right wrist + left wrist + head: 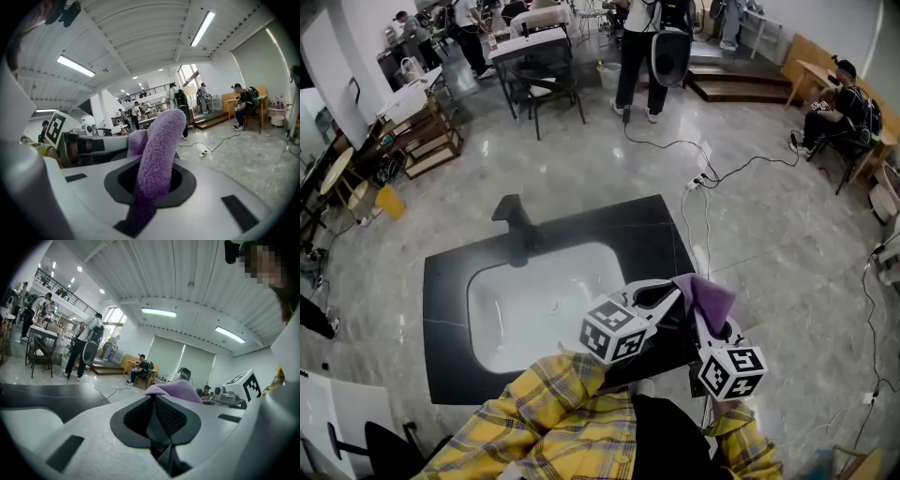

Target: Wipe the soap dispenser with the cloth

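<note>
My right gripper (pixel 154 185) is shut on a fuzzy purple cloth (pixel 160 136), which stands up out of its jaws and folds over at the top. In the head view that cloth (pixel 709 298) hangs over the black counter's right front corner, just beyond the right gripper (pixel 703 319). My left gripper (pixel 673 296) lies close beside it, shut with nothing between its jaws; in its own view the left gripper (pixel 153 398) points at the purple cloth (pixel 176 390) right behind its tips. I cannot make out a soap dispenser in any view.
A black counter (pixel 450 281) holds a white sink basin (pixel 534 309) with a black faucet (pixel 516 218) at its back edge. Cables (pixel 703 178) trail over the grey floor to the right. People, tables and chairs (pixel 546 84) stand farther off.
</note>
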`<state>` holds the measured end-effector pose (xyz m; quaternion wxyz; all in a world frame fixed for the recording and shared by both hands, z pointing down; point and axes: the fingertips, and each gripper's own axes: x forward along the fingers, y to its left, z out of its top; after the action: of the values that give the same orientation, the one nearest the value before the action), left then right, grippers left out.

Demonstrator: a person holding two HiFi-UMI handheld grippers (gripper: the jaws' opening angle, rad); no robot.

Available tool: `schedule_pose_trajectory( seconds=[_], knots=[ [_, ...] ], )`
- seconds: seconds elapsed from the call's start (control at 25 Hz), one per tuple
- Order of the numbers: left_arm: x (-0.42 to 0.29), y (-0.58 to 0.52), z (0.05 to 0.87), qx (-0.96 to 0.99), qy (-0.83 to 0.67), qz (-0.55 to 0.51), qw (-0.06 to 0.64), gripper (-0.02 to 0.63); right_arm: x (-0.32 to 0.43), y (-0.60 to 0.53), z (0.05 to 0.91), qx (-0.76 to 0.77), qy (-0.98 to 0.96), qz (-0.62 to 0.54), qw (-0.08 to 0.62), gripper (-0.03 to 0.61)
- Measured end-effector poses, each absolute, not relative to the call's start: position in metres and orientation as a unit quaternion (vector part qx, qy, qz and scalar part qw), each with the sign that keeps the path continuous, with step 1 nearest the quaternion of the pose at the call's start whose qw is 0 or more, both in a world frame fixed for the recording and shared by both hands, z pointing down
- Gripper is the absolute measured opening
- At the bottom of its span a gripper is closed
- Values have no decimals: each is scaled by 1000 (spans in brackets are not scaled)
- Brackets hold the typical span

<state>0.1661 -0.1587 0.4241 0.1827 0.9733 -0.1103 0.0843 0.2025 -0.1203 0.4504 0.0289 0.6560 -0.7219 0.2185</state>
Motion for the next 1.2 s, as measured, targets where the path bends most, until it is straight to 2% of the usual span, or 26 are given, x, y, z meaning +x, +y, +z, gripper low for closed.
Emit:
schedule_pose_trajectory(
  seconds=[0.48, 1.2],
  knots=[
    [164, -161, 415, 977, -138, 56, 155, 9, 205, -126, 481, 658, -719, 202, 94, 37],
    [161, -165, 430, 974, -134, 71, 171, 11, 209, -115, 538, 648, -697, 244, 188, 37]
  ],
)
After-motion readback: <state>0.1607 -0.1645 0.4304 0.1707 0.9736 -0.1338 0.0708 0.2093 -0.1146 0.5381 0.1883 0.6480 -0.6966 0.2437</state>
